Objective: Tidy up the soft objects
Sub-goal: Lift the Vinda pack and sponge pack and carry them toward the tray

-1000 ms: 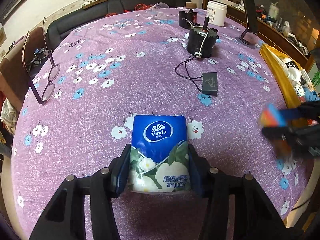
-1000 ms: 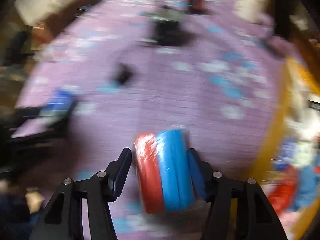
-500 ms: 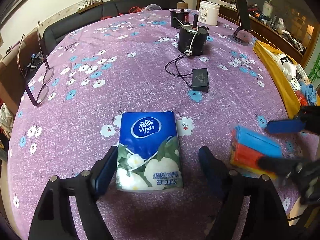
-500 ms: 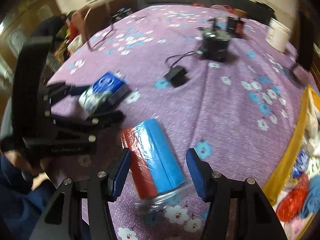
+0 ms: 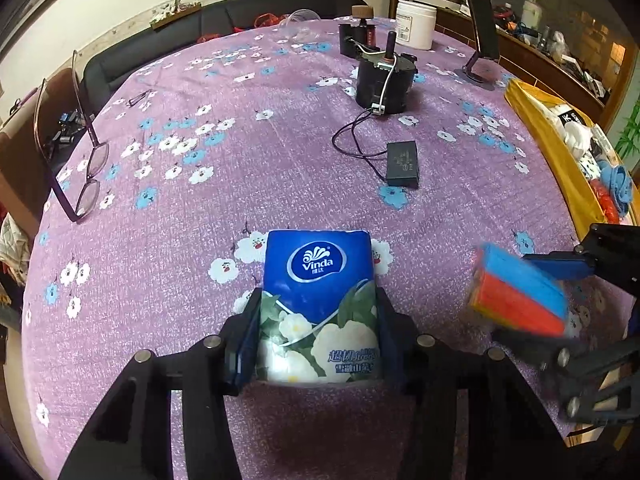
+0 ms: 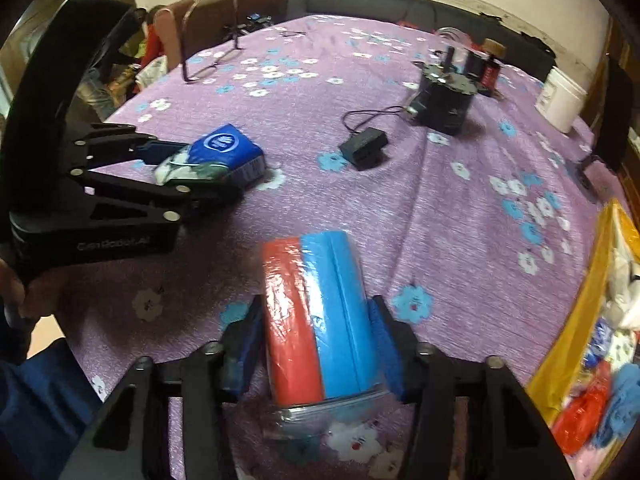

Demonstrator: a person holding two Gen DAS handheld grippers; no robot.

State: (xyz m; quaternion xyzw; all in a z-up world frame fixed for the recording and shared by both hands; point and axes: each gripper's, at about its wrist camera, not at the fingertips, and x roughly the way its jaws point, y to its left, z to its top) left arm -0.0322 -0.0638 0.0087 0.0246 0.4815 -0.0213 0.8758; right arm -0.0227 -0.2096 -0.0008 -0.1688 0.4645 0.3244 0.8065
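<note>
Glasses stand folded near the left edge of the purple flowered cloth. The left gripper is closing, its pads pinching a glossy blue tissue pack lying flat on the cloth near the front. Bare cloth runs from the pack to a black adapter. The right gripper is closing on a plastic-wrapped red and blue roll. A yellow bin of soft things lines the right edge.
</note>
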